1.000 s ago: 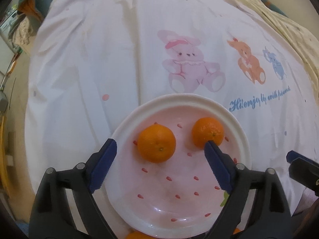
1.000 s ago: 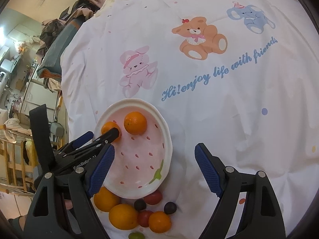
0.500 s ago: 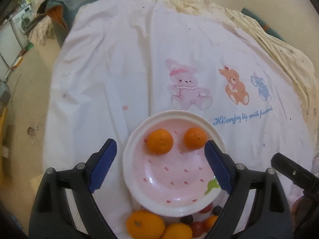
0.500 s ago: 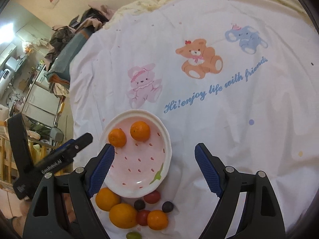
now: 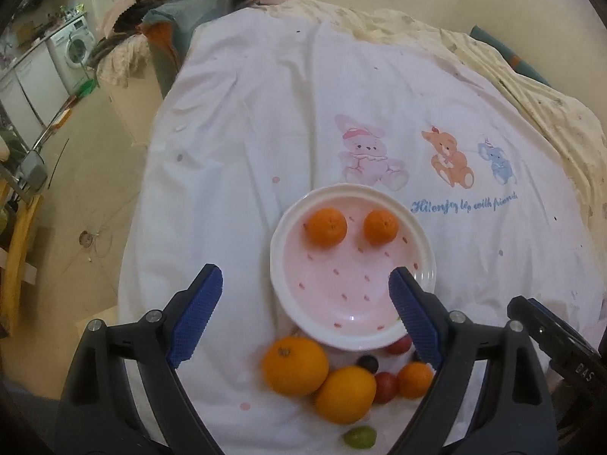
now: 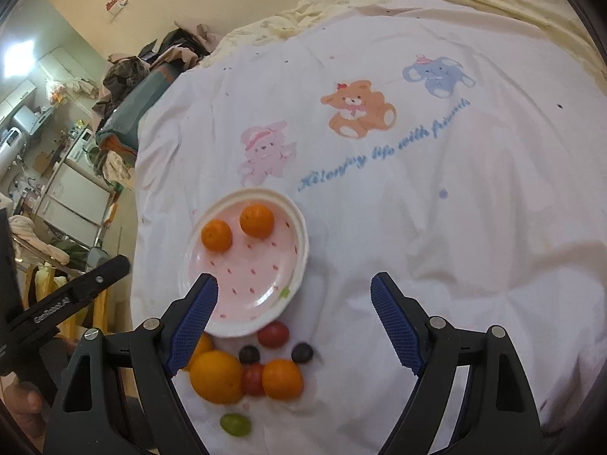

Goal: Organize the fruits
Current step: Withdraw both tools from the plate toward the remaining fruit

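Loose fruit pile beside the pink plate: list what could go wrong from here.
1. The round oranges sit on soft wrinkled white cloth; a nudge may roll them.
2. Small dark grapes and red tomatoes crowd together, so open jaws could squash a neighbour.
3. The pink strawberry-print plate may tip on bedding.

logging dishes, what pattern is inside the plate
Pale pink with small red dashes and a white rim; the plate shows best in the left wrist view.

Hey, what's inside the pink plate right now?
Two small oranges sit side by side at the far end of the plate. The rest is bare, though the left hand-held gripper covers a little of its near right edge.
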A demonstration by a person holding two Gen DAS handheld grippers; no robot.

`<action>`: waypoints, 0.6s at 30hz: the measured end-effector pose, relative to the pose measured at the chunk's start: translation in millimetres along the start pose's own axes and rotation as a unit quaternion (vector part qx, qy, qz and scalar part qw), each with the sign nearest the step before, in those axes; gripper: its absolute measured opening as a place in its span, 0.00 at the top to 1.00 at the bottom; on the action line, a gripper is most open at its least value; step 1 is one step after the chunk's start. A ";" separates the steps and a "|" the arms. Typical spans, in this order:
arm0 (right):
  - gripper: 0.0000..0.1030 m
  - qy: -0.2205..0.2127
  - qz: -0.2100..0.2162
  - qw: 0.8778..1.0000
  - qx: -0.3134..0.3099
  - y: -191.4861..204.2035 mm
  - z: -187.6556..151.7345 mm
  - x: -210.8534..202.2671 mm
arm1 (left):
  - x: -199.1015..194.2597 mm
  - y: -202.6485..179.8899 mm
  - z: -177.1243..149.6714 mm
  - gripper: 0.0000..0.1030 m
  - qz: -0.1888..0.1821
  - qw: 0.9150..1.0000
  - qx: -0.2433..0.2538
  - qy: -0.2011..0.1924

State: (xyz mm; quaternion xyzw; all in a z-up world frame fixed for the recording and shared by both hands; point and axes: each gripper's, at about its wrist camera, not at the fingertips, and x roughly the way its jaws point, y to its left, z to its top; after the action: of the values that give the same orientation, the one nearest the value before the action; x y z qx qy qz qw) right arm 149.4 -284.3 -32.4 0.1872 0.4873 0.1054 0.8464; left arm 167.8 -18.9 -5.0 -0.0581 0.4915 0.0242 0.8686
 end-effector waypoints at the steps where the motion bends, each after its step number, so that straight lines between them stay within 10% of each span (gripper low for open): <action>1: 0.17 0.002 0.002 1.000 0.002 -0.6 -4.6 -1.1 | -0.8 -0.2 -3.5 0.15 -0.005 1.000 0.002 0.002; 18: 0.17 0.029 -0.028 0.999 0.026 -19.2 -46.0 -10.9 | -7.6 21.3 -59.9 0.15 -0.032 0.999 0.000 0.038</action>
State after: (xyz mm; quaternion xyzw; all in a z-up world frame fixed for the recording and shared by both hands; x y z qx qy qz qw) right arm 104.1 -295.8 -52.9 0.1929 0.5188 0.0744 0.8295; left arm 110.8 -5.1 -30.7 -0.0747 0.5223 -0.0064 0.8495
